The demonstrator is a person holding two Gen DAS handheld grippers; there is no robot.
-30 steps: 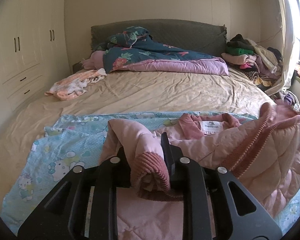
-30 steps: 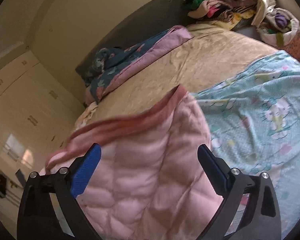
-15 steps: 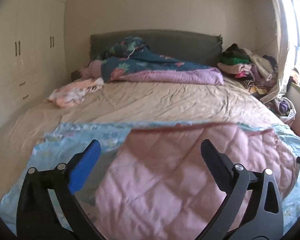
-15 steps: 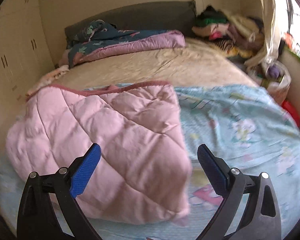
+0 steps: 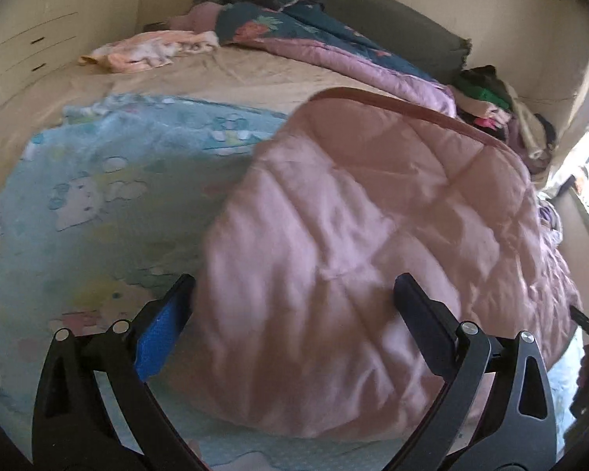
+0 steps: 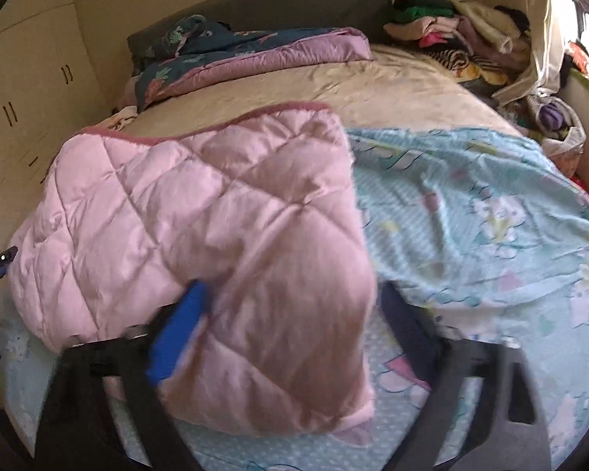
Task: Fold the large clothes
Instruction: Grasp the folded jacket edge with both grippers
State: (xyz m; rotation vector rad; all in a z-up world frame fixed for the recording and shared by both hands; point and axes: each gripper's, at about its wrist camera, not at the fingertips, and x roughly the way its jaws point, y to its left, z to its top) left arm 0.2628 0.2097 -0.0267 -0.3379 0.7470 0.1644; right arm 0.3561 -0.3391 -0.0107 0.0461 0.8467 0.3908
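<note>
A pink quilted jacket [image 5: 373, 212] lies folded over on a light blue cartoon-print sheet [image 5: 98, 180] on the bed. My left gripper [image 5: 294, 302] is open, its jaws astride the jacket's near left part. The jacket [image 6: 200, 212] also shows in the right wrist view, on the sheet [image 6: 491, 212]. My right gripper [image 6: 298, 306] is open, its jaws astride the jacket's near right corner. The view is blurred. Its dark pink ribbed hem [image 6: 200, 121] lies along the far edge.
A dark floral quilt with purple lining [image 6: 255, 55] lies at the headboard. A pile of clothes [image 6: 451, 27] sits at the far right corner. A peach garment [image 5: 149, 49] lies far left. A white wardrobe [image 6: 27, 90] stands on the left. A bag of clothes [image 6: 557, 117] stands beside the bed.
My left gripper let go of the ribbed sleeve cuff and opened. The jacket was folded over and now lies flat. Both grippers have come down close over its near edge.
</note>
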